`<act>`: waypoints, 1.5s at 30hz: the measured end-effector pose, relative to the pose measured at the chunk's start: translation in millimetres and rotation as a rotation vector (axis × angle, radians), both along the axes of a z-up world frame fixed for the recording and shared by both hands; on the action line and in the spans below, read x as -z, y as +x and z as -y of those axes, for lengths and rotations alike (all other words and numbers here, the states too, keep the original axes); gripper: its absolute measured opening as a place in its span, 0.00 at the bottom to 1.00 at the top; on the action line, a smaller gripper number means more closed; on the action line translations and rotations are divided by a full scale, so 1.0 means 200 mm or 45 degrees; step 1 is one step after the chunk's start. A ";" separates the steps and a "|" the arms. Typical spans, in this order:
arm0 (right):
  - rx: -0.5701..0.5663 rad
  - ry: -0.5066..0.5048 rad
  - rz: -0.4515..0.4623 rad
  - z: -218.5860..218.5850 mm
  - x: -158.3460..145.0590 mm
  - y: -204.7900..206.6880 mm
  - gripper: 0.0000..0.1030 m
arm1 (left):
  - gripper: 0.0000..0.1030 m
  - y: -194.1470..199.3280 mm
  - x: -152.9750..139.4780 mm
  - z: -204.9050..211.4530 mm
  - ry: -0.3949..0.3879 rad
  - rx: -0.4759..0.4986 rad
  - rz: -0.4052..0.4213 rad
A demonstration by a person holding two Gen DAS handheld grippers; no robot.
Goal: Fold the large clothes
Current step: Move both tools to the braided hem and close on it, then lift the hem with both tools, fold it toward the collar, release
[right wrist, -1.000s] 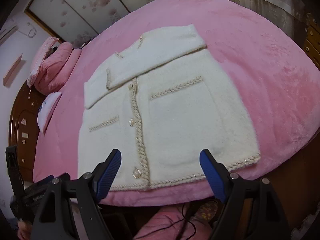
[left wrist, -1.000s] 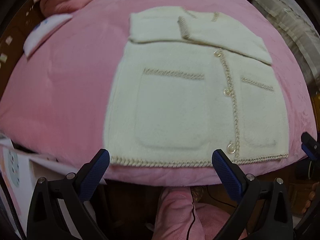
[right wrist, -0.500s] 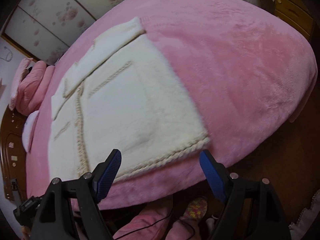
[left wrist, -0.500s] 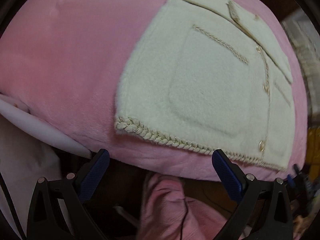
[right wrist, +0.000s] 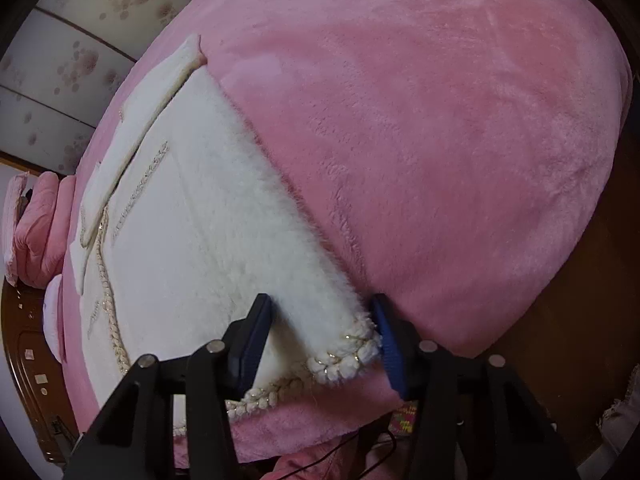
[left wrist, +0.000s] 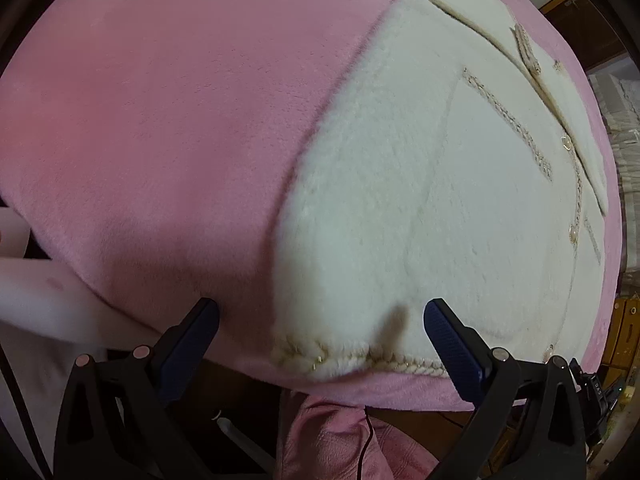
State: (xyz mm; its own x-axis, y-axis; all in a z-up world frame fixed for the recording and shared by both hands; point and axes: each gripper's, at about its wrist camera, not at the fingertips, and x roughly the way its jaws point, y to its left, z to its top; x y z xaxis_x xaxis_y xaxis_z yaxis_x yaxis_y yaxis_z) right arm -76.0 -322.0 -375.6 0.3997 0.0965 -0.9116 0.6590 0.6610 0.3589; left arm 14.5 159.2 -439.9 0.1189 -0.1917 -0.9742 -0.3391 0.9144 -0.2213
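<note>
Both grippers have come down from well above the bed to its near edge since the earlier frames, and the cream cardigan [left wrist: 420, 200], once seen whole, now fills each view at close range. It lies flat on the pink blanket [left wrist: 160, 140], front up, sleeves folded across the chest, its braided hem [left wrist: 340, 360] along the near edge of the bed.

Left gripper [left wrist: 320, 344]: points steeply down over the hem's left corner. Its jaws stand wide apart. That corner lies between the blue pads [left wrist: 188, 344], but neither pad presses on it; the left pad sits over bare blanket and the right pad over the cardigan's front. Nothing is held.

Right gripper [right wrist: 320, 340]: likewise points steeply down, rolled so the bed runs diagonally in its view. Its jaws have just been closing and now stand about half open around the hem's right corner. The right pad [right wrist: 386, 340] touches the fluffy side edge of the cardigan; the left pad [right wrist: 252, 340] rests against the fabric on the front, which rises in a ridge between the two. Whether the pinch is firm cannot be told.

A folded pink quilt [right wrist: 36, 232] lies at the far end of the bed.
</note>
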 end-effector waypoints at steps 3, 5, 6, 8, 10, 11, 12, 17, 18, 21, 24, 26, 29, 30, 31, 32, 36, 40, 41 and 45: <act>-0.046 -0.034 -0.009 -0.02 -0.03 -0.02 0.30 | 0.93 0.05 0.02 -0.03 0.021 0.018 -0.019; -0.074 -0.046 -0.014 -0.04 -0.04 -0.02 0.19 | 0.78 0.07 0.04 -0.02 0.037 0.023 -0.041; -0.081 -0.049 -0.012 -0.05 -0.05 -0.03 0.18 | 0.73 0.07 0.03 -0.01 0.040 0.025 -0.042; -0.082 -0.037 0.001 -0.06 -0.07 -0.02 0.16 | 0.40 0.07 0.00 0.03 0.017 0.009 -0.024; -0.072 0.020 0.046 -0.08 -0.10 -0.01 0.16 | 0.19 0.06 -0.05 0.08 0.094 -0.024 -0.006; -0.066 0.061 0.083 -0.09 -0.12 -0.01 0.16 | 0.18 0.05 -0.09 0.12 0.168 -0.040 0.013; -0.060 0.110 0.127 -0.11 -0.14 0.00 0.16 | 0.18 0.04 -0.12 0.16 0.200 -0.032 0.042; 0.065 0.383 0.303 -0.22 -0.16 0.06 0.15 | 0.16 0.08 -0.34 0.42 0.207 0.053 0.253; 0.061 0.403 0.326 -0.25 -0.18 0.10 0.15 | 0.15 0.10 -0.38 0.46 0.181 0.044 0.284; 0.055 0.492 0.448 -0.33 -0.25 0.23 0.15 | 0.15 0.22 -0.51 0.53 0.178 -0.019 0.337; 0.052 0.548 0.551 -0.37 -0.33 0.39 0.15 | 0.14 0.36 -0.65 0.51 0.110 -0.085 0.423; 0.028 0.538 0.627 -0.39 -0.39 0.49 0.15 | 0.13 0.44 -0.74 0.50 0.046 -0.140 0.462; 0.042 0.508 0.761 -0.38 -0.52 0.61 0.14 | 0.13 0.61 -0.84 0.39 -0.024 -0.189 0.511; 0.050 0.491 0.805 -0.36 -0.56 0.65 0.14 | 0.13 0.66 -0.88 0.35 -0.055 -0.218 0.542; 0.054 0.472 0.841 -0.35 -0.61 0.69 0.14 | 0.13 0.69 -0.91 0.32 -0.067 -0.235 0.567; 0.062 0.450 0.878 -0.33 -0.65 0.74 0.14 | 0.13 0.73 -0.95 0.29 -0.080 -0.254 0.601; 0.097 0.361 1.015 -0.21 -0.82 0.87 0.14 | 0.13 0.93 -1.08 0.17 -0.088 -0.303 0.718; 0.176 0.295 1.103 -0.07 -0.92 1.02 0.14 | 0.13 1.17 -1.17 0.08 -0.051 -0.322 0.797; 0.190 0.263 1.111 -0.05 -0.94 1.06 0.14 | 0.13 1.24 -1.19 0.06 -0.034 -0.312 0.810; 0.241 0.166 1.140 0.04 -0.98 1.18 0.14 | 0.13 1.44 -1.18 0.03 0.001 -0.290 0.825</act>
